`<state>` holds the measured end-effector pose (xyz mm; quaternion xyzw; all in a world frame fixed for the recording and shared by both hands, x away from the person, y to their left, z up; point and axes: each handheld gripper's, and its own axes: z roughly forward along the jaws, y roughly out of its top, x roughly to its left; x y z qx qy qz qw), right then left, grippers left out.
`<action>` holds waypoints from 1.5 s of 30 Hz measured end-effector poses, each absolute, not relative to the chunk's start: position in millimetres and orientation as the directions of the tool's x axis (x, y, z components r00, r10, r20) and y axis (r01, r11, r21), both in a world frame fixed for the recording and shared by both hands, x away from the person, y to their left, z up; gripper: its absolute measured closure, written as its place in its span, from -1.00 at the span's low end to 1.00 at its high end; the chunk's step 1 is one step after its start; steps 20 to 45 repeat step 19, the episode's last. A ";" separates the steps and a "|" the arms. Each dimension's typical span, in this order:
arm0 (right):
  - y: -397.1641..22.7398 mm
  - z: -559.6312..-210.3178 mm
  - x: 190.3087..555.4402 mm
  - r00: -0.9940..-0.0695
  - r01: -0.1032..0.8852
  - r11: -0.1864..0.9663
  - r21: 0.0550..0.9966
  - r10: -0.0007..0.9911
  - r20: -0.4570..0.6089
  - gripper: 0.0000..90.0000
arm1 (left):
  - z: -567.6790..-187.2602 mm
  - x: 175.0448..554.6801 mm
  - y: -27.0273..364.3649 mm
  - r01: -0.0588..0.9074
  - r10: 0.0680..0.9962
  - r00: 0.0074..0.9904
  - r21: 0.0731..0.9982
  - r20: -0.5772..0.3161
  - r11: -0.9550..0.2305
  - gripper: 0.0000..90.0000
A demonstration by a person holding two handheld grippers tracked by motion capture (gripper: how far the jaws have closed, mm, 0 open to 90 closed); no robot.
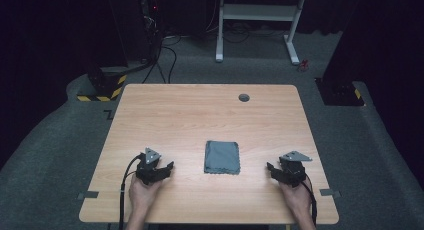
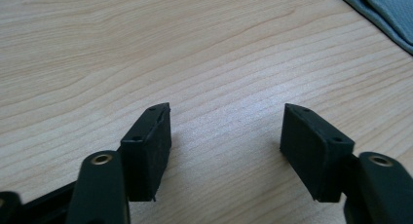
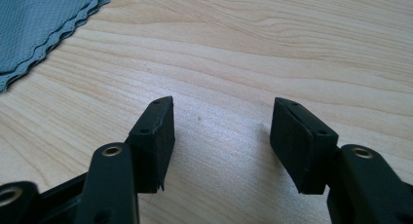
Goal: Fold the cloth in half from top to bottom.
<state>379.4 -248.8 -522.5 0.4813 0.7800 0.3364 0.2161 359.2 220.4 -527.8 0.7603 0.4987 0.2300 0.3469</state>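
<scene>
A folded grey cloth (image 1: 222, 157) lies flat on the wooden table (image 1: 200, 115), a little toward the front of its middle. My left gripper (image 1: 169, 166) rests low on the table to the left of the cloth, its jaws open over bare wood with nothing between them (image 2: 226, 124). To the right of the cloth my right gripper (image 1: 270, 167) sits low as well, jaws open and empty (image 3: 221, 119). One corner of the cloth (image 2: 384, 12) shows at the top right of the left gripper view. Its wavy edge (image 3: 44, 24) fills the top left of the right gripper view.
A small grey round cap (image 1: 244, 97) is set into the table near its far edge. Beyond the table stand a white desk frame (image 1: 257, 20) and dark equipment with cables (image 1: 145, 35) on grey carpet. A black stand (image 1: 340, 90) is at the right.
</scene>
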 end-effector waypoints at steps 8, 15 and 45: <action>-248.6 -522.6 379.4 -0.440 0.608 0.306 0.732 0.898 -0.010 -0.07 | -527.9 359.2 219.7 0.600 0.916 0.401 0.756 0.001 -0.263 -0.27; -248.7 -522.6 379.4 -0.440 0.608 0.306 0.732 0.898 -0.010 -0.07 | -528.0 358.5 218.6 0.598 0.910 0.414 0.754 0.000 -0.272 -0.31; -248.6 -522.6 379.4 -0.440 0.608 0.306 0.732 0.898 -0.010 -0.07 | -528.0 358.5 218.7 0.598 0.910 0.414 0.754 0.000 -0.271 -0.31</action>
